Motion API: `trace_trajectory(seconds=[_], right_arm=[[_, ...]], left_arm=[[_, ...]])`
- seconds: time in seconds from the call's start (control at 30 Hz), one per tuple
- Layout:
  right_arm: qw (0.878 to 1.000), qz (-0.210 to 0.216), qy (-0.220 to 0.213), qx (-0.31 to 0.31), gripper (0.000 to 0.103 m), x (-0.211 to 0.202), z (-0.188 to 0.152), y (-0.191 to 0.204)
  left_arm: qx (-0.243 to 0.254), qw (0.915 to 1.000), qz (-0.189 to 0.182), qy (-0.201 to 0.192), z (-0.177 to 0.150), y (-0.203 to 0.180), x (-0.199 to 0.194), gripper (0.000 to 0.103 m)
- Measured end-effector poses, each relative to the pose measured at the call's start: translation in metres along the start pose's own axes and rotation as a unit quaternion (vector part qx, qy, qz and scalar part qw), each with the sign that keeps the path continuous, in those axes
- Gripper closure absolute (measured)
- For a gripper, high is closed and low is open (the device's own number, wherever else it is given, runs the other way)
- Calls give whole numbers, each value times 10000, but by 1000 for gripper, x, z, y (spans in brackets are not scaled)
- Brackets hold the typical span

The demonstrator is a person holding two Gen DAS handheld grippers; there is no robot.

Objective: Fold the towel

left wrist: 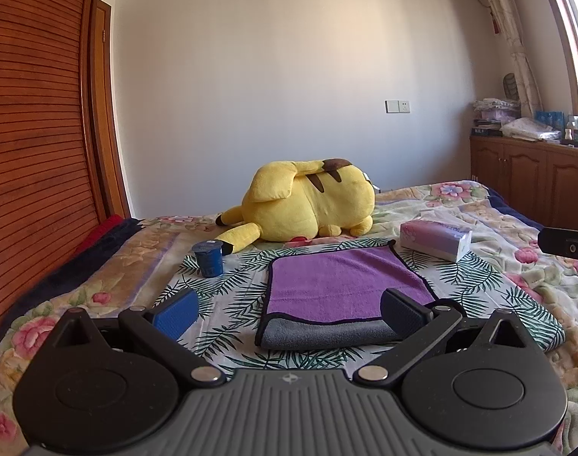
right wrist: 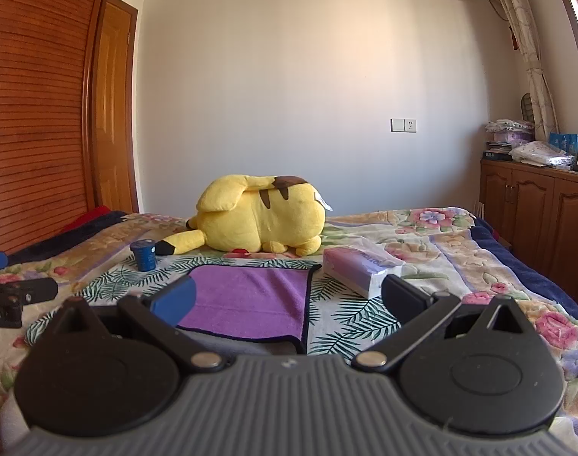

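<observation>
The bed (left wrist: 490, 235) spreads under me with its flowered quilt, and on it lies a leaf-print cloth (left wrist: 228, 296) that carries everything I care about. Behind it the yellow plush (left wrist: 308, 205) sprawls on its side, well clear of my work. The towel (left wrist: 338, 285) lies flat in the middle of that cloth, purple face up with a grey band showing along the near edge, so I judge one fold is already laid and slightly short of the edge. Its long axis seems to run away from me toward the plush, the dark-trimmed far corner pointing at the tissue pack (left wrist: 437, 237) just beside it. A small blue cup (left wrist: 209, 258) stands apart on the other side.

My left gripper (left wrist: 289, 313) hovers over the near edge, jaws wide apart, holding nothing. My right gripper (right wrist: 289, 300) hangs likewise, spread and empty, over the towel's near right corner. Next, I think, each of us needs to pinch a near corner through both layers and carry it to the far edge.
</observation>
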State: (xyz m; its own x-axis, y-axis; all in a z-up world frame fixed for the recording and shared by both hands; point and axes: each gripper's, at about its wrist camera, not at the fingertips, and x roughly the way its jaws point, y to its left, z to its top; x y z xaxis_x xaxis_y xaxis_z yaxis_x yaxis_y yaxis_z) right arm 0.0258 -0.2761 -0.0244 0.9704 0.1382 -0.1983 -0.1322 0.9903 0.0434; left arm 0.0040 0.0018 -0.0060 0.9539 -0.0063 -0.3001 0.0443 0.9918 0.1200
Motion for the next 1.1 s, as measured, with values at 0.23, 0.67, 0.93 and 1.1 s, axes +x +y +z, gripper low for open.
trace_trajectory(seconds=[0.23, 0.67, 0.93, 1.1], right_arm=[[9999, 35, 106, -24, 0, 5, -1, 2], [9994, 179, 268, -147, 0, 16, -3, 10], [9987, 249, 420, -162, 0, 27, -3, 8], [9978, 347, 536, -204, 0, 34, -3, 10]], left_arm=[[57, 9999, -13, 93, -1, -3, 3, 16], [198, 9992, -20, 355, -4, -8, 10, 16], [300, 9978, -40, 591, -7, -12, 20, 16], [351, 9969, -57, 706, -8, -13, 27, 16]])
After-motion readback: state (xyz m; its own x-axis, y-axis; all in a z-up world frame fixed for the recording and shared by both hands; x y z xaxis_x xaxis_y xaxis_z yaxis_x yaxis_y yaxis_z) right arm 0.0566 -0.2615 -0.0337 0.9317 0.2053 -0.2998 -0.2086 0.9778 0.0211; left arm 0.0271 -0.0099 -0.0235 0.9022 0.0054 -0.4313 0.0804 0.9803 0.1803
